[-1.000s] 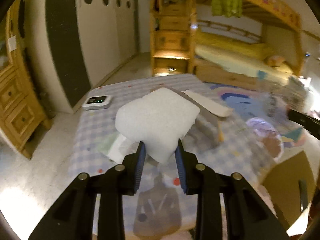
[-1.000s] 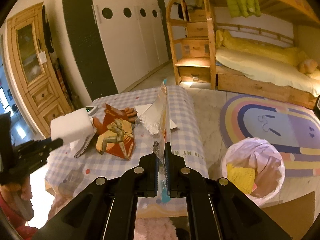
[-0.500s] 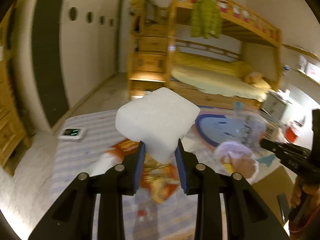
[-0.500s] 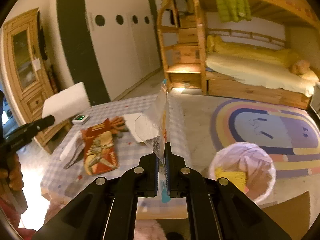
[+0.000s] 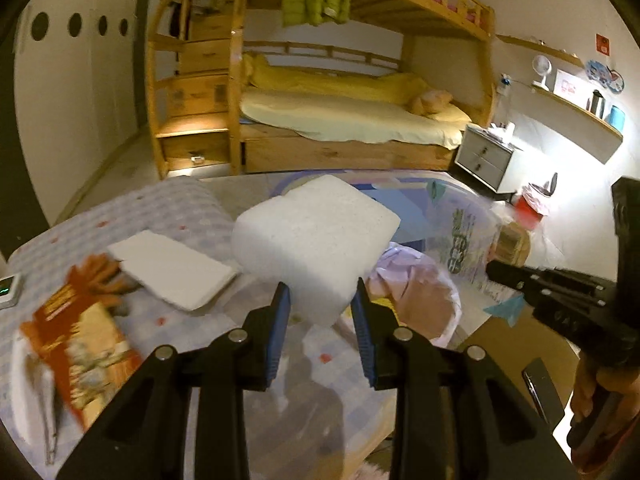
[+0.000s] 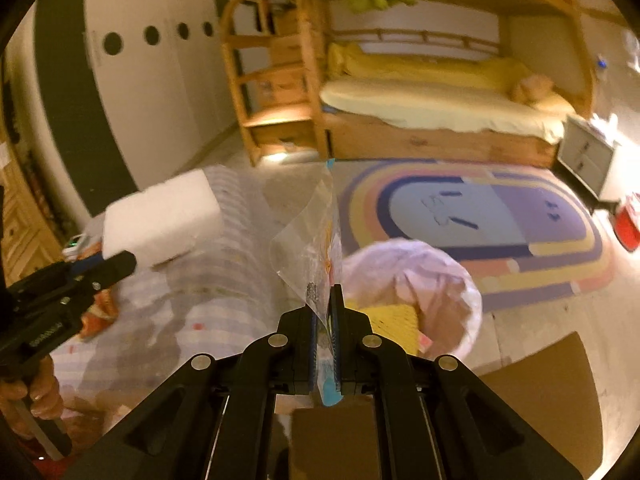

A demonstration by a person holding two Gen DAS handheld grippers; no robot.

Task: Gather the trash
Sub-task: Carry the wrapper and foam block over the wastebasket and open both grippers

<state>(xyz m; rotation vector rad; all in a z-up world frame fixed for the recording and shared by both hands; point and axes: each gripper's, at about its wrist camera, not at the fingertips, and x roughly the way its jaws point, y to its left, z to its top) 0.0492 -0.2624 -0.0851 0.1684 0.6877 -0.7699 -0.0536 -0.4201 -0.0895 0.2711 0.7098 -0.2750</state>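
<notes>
The left gripper (image 5: 320,312) is clenching a white foam block (image 5: 316,240) between its blue-padded fingers (image 5: 280,320), holding it in the air above the right edge of the tabletop (image 5: 192,208), which is wearing a checked cloth. The right gripper (image 6: 325,320) is pinching a clear plastic wrapper (image 6: 316,248) tight between its fingers (image 6: 335,308); the wrapper is standing upright from the grip, with a blue strip hanging out below. Both pieces of trash are hanging close to the waste bin (image 6: 460,280), which is standing on the floor just off the right edge of the tabletop and is lined with a pale bag; something yellow is lying inside it. On the tabletop a flat white sheet (image 5: 172,272) is lying near the middle, with a red printed packet (image 5: 80,336) beside it toward the left edge.
</notes>
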